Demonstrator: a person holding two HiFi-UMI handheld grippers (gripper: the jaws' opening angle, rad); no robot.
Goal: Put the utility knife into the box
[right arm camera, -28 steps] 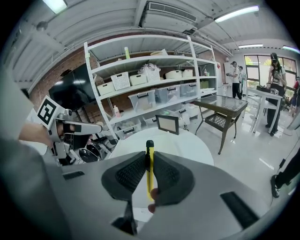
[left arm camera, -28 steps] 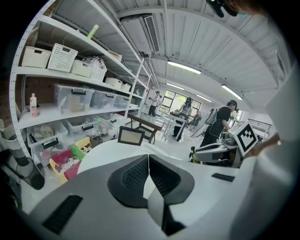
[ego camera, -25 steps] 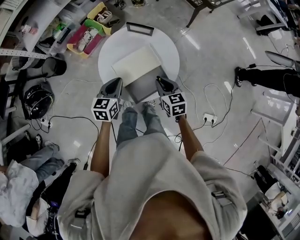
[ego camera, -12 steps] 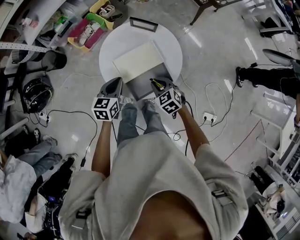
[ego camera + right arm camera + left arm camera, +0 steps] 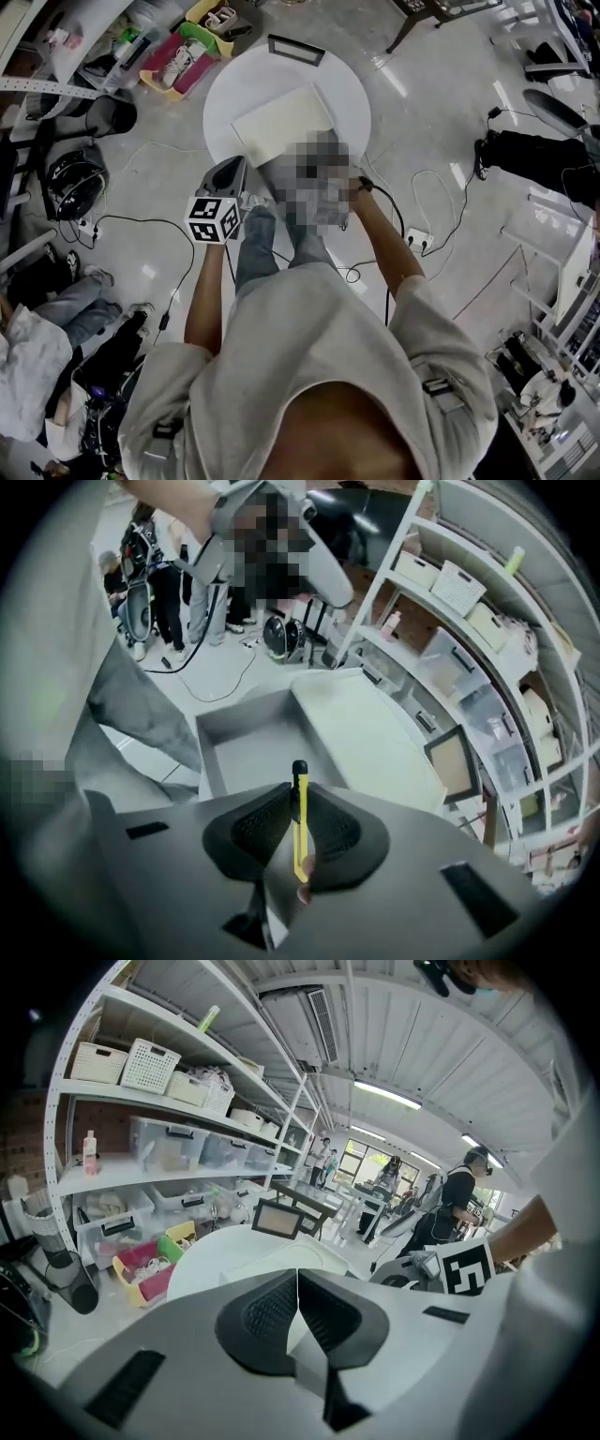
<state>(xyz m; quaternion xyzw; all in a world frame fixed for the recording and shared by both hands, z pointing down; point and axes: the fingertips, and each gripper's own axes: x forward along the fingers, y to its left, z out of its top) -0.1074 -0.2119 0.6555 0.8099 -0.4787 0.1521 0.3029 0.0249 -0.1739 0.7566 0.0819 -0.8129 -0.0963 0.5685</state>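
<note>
Movement of the right gripper (image 5: 298,803) has brought it from the near edge to over the open box (image 5: 248,752). Its fingers (image 5: 258,829) stay pressed on the yellow utility knife (image 5: 300,822), which is not yet inside, so release seems next. The left gripper (image 5: 297,1309) is closed and empty.

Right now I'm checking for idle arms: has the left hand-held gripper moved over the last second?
No. The left hand-held gripper stays beside the round white table's near-left rim.

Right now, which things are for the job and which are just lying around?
For the job: utility knife, gripped in the right gripper; open grey box; white round table.
Just lying about: black frame; coloured bins; power strip.
</note>
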